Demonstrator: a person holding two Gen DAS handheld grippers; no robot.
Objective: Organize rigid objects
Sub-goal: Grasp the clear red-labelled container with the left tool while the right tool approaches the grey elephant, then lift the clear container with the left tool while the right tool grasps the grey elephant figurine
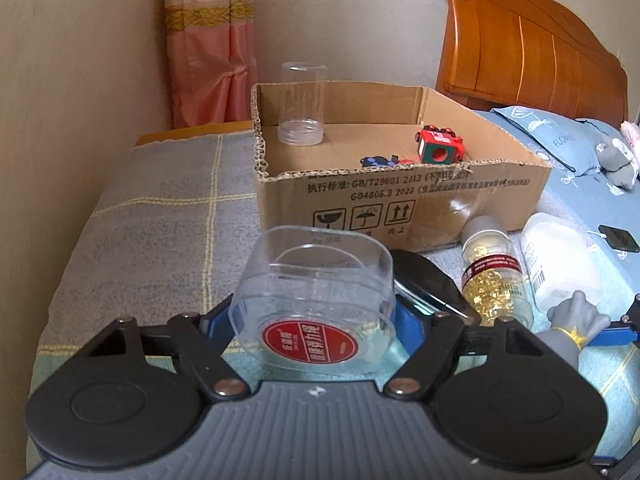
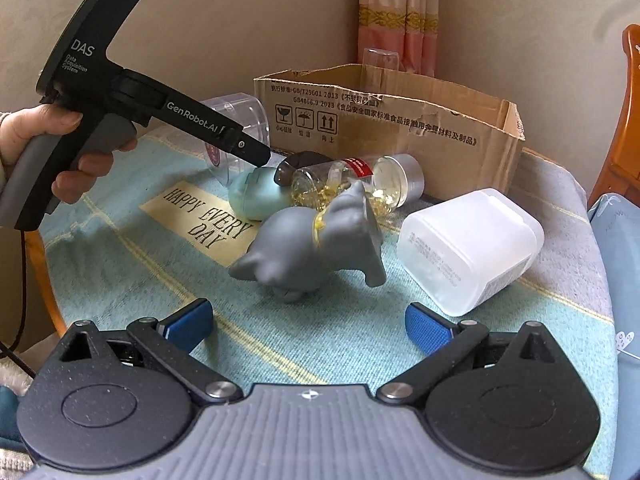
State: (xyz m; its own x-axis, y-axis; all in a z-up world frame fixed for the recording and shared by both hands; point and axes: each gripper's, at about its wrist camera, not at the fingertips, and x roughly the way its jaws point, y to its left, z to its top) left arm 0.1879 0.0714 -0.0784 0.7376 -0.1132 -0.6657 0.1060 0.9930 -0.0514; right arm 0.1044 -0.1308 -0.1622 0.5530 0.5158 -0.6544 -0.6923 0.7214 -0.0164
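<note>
My left gripper (image 1: pixel 314 316) is shut on a clear plastic jar with a red label (image 1: pixel 312 300), held above the cloth in front of the cardboard box (image 1: pixel 400 196); the jar also shows in the right wrist view (image 2: pixel 236 128). The box holds an upright clear jar (image 1: pixel 302 104), a red toy car (image 1: pixel 440 146) and a small blue toy (image 1: pixel 378 160). My right gripper (image 2: pixel 308 328) is open and empty, just short of a grey cat figure (image 2: pixel 312 244). Nearby lie a bottle of gold capsules (image 2: pixel 360 184), a frosted white container (image 2: pixel 468 248), a teal egg-shaped object (image 2: pixel 256 196) and a black object (image 2: pixel 300 162).
The objects lie on a checked cloth (image 2: pixel 320 340) printed "HAPPY EVERY DAY". A wooden headboard (image 1: pixel 532 48) and a bed with blue bedding (image 1: pixel 560 140) stand to the right. A pink curtain (image 1: pixel 212 40) hangs in the corner. A black phone (image 1: pixel 618 238) lies on the bed.
</note>
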